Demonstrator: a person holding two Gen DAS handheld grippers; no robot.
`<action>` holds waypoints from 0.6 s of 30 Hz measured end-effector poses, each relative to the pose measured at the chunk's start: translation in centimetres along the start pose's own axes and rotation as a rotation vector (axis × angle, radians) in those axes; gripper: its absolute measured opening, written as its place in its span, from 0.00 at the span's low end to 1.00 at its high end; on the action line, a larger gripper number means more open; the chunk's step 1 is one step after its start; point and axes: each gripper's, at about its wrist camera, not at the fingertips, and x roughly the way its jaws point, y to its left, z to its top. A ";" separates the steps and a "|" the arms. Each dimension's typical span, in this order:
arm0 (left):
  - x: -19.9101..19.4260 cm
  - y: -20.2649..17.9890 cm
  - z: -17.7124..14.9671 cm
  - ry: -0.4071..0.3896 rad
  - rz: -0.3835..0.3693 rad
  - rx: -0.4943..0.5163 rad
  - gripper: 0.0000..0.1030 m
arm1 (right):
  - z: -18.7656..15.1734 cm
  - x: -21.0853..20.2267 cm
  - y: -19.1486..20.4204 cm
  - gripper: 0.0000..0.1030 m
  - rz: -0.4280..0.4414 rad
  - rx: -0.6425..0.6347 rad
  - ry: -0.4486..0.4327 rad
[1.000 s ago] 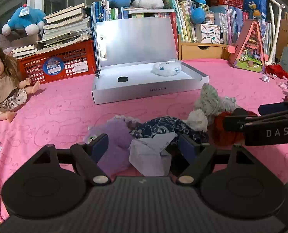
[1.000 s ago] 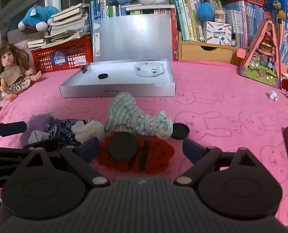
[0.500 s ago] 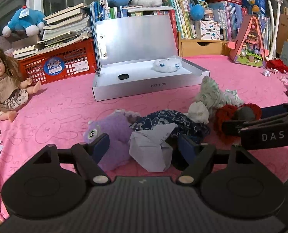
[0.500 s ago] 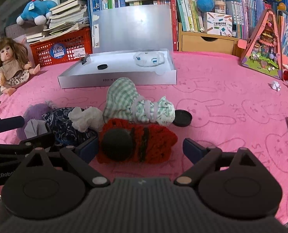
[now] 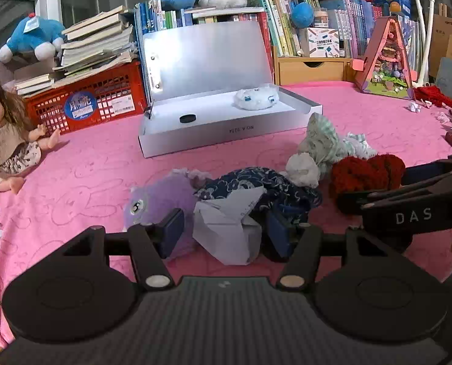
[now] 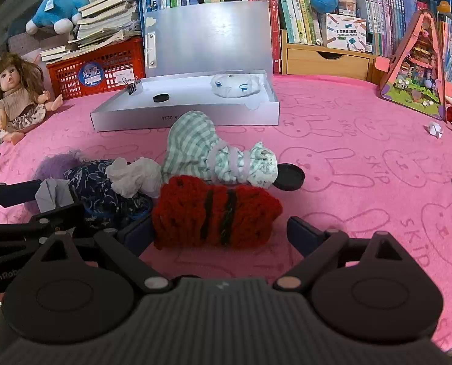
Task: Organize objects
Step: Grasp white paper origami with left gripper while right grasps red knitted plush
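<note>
— How far along are you?
— Barely. Your open box (image 5: pixel 226 129) holds a white plush (image 5: pixel 256 99) and a black disc (image 5: pixel 187 118). The pile remains on the pink worktop (image 6: pixel 347 152).
— The tongs?
— Left tongs (image 5: pixel 226 228) straddle the folded paper (image 5: pixel 229 223), unclosed; right tongs (image 6: pixel 216 228) gape around the red knit (image 6: pixel 213 213).

Far ahead and to the left of the gripper, a doll (image 5: pixel 5 135) sits on the pink blanket (image 5: pixel 89 170), beside a red crate (image 5: pixel 85 103) that carries a stack of books (image 5: pixel 95 48). A blue plush toy (image 5: pixel 32 38) rests left of that stack. Straight ahead, shelved books (image 6: pixel 296 6) line the back, with a wooden drawer (image 6: pixel 326 59) under them. Far ahead to the right stands a triangular toy house (image 6: pixel 417 70), and a small folded paper (image 6: pixel 435 128) lies near it.
</note>
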 end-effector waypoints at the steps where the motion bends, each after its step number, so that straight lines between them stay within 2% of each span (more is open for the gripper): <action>1: 0.0 0.0 0.0 0.000 0.000 0.002 0.64 | 0.0 0.0 0.0 0.94 0.000 -0.002 0.001; 18: 0.5 -0.1 -0.1 0.005 -0.011 0.001 0.64 | 0.0 0.0 0.3 0.94 -0.001 -0.014 0.001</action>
